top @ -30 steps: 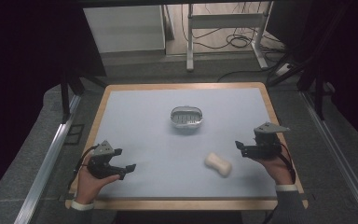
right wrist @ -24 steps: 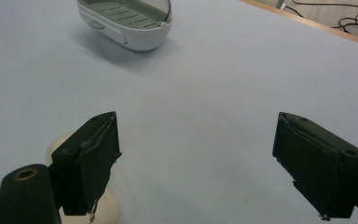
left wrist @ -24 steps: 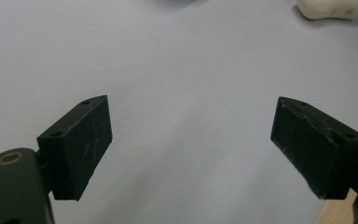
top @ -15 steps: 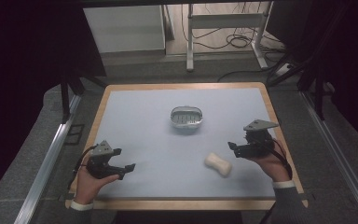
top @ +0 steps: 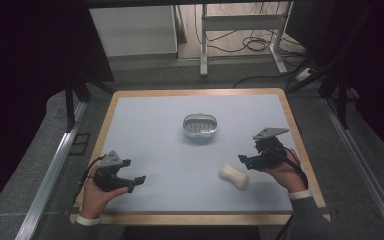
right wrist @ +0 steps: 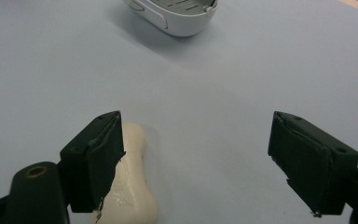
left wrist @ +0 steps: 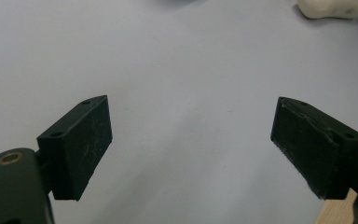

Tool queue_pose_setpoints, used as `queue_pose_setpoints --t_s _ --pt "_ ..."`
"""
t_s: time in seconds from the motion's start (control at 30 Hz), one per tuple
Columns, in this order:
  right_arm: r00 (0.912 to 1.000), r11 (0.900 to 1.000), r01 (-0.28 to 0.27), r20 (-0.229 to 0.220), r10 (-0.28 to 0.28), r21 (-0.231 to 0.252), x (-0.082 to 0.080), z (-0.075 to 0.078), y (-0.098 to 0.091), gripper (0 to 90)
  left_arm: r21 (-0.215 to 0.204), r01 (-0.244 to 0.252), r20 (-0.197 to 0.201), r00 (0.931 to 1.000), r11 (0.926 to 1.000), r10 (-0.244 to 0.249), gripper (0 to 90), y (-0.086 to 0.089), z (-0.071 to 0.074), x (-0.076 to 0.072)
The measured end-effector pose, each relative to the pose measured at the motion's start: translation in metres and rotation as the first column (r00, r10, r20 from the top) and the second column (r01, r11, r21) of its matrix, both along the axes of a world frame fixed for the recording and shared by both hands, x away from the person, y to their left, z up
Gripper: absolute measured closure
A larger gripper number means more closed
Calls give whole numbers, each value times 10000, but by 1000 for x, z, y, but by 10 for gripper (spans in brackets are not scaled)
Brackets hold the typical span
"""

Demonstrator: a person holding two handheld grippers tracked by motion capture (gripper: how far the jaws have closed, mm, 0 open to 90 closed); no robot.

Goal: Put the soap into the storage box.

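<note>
A cream, bone-shaped bar of soap (top: 234, 176) lies on the pale blue mat, right of middle and near the front. A grey-white soap dish (top: 200, 125) stands upright at the mat's middle. My right gripper (top: 248, 154) hovers just right of the soap, jaws pointing left. In the right gripper view the right gripper (right wrist: 196, 158) is open; its jaws have just been closing a little. The soap (right wrist: 128, 186) lies by the left jaw, untouched, with the soap dish (right wrist: 175, 11) beyond. My left gripper (top: 132, 171) rests at the front left, open. Nothing sits in the left gripper (left wrist: 191, 140); the soap (left wrist: 333, 7) lies far off.
The mat lies on a table with a wooden rim (top: 302, 150). Dark floor, metal rails and a stand with cables surround the table. Bare mat stretches between the two grippers and behind the dish.
My right gripper has moved left, closer to the soap. The left gripper, soap and dish have stayed where they were.
</note>
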State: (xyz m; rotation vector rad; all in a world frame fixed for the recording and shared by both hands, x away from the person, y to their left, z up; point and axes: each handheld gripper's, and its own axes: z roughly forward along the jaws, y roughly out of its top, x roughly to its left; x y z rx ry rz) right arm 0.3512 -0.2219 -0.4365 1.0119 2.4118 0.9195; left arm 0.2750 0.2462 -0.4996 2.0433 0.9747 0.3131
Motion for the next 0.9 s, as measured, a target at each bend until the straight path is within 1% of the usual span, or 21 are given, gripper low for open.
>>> queue_pose_setpoints --t_s 0.07,0.1,0.17,0.2,0.27,0.4,0.5,0.63,0.9 --pt "9999 10000 -31 -137 30 -89 1 -1 3 178 7 7 9 10000 10000 -7 130 0 1 0" --pt "9995 9997 -141 -278 136 -179 1 -2 6 180 2 13 17 10000 10000 -13 130 0 1 -1" --pt "9992 9995 -223 -345 216 -218 1 -3 7 183 -8 13 17 10000 10000 -13 130 0 1 -1" --pt "9983 9992 -284 -514 269 -282 2 -4 10 184 0 6 16 10000 10000 -6 129 0 1 -1" --pt "9979 9989 -333 -562 313 -342 2 -5 11 185 3 9 1 10000 10000 -9 130 0 1 -1" --pt "9945 9974 -522 -933 474 -503 3 -9 17 195 1 31 -10 10000 10000 -31 129 0 1 -1" --pt "9894 9948 -736 -1304 640 -700 3 -13 22 202 -12 51 -26 10000 10000 -51 129 0 1 -1" --pt "9825 9898 -1053 -1637 886 -965 0 -18 29 203 26 73 -9 10000 10000 -73 129 1 1 -1" --pt "9730 9827 -1266 -2097 965 -1354 0 -27 38 221 -4 68 -5 10000 10000 -68 129 2 2 -1"
